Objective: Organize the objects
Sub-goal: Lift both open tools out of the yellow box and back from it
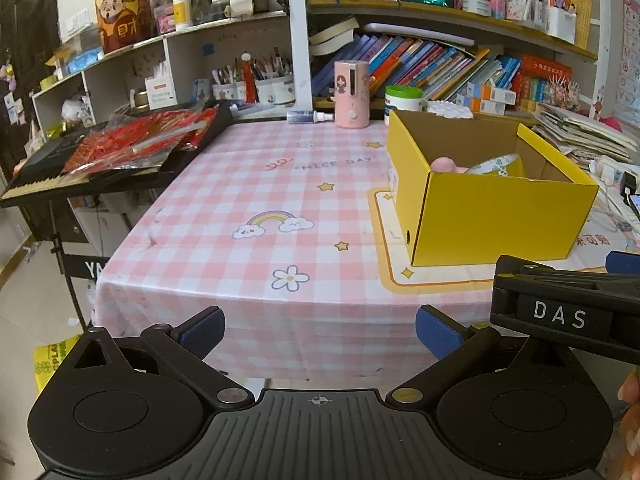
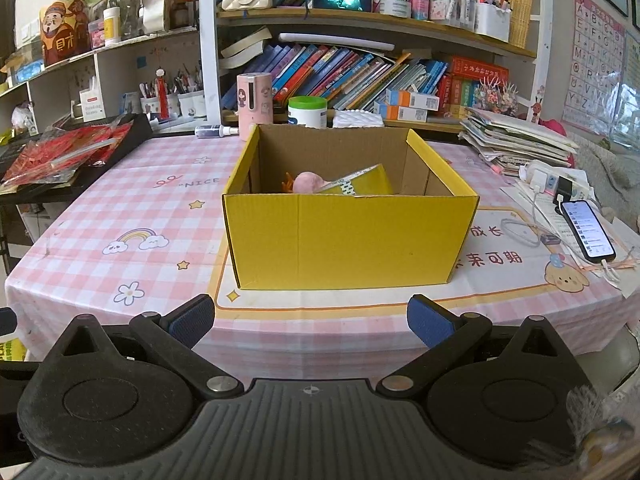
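Note:
A yellow cardboard box [image 2: 348, 240] stands open on a cream mat on the pink checked table [image 2: 132, 208]. Inside it lie a pink toy [image 2: 306, 182] and a yellow-green roll of tape [image 2: 360, 184]. In the left wrist view the box [image 1: 492, 220] is at the right with the pink toy [image 1: 442, 164] and tape [image 1: 494, 164] inside. My left gripper [image 1: 320, 330] is open and empty at the table's near edge. My right gripper [image 2: 312, 322] is open and empty, in front of the box. Part of the right gripper's body [image 1: 560, 308] shows in the left wrist view.
A pink cylinder device [image 2: 255, 100], a green-lidded jar [image 2: 307, 112] and a small bottle [image 2: 214, 131] stand behind the box. A phone [image 2: 587, 230] with cables lies at the right. Stacked papers [image 2: 516, 140] are at the back right. Red packets [image 1: 136, 140] lie on a keyboard at the left.

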`<move>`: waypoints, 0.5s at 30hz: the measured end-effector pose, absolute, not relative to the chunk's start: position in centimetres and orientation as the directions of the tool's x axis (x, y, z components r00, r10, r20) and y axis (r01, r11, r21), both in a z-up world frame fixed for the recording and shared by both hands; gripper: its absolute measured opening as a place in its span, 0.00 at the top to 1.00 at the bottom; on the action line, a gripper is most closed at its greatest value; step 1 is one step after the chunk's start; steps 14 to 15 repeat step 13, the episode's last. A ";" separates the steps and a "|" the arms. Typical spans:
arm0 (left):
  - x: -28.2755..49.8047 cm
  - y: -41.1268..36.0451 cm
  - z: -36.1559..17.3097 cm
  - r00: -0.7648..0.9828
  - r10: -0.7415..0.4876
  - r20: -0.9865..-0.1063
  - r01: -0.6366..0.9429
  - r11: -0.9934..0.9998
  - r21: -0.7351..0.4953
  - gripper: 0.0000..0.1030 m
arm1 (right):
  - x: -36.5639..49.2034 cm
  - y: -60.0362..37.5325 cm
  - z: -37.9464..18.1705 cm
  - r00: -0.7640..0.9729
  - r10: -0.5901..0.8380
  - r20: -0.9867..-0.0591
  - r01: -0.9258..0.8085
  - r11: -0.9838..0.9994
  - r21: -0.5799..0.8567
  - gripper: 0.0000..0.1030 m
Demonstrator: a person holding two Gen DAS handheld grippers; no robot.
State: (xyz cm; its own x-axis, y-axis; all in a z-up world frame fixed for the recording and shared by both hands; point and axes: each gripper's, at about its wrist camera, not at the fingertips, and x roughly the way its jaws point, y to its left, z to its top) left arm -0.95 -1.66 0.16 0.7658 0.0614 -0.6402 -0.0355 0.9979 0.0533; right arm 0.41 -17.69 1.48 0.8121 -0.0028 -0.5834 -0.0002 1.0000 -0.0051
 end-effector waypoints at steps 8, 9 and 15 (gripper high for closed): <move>-1.1 -1.5 0.1 0.766 0.061 -0.639 -0.044 0.998 0.044 0.00 | 0.3 -17.4 1.6 0.812 0.004 -0.583 -0.006 1.000 -0.001 0.00; -1.1 -1.5 0.1 0.766 0.062 -0.640 -0.044 0.998 0.044 0.00 | 0.3 -17.4 1.6 0.812 0.006 -0.583 -0.007 1.000 0.000 0.00; -1.0 -1.5 0.2 0.760 0.058 -0.647 -0.041 0.998 0.040 0.00 | 0.4 -17.4 1.6 0.809 0.009 -0.588 -0.008 1.000 0.004 0.00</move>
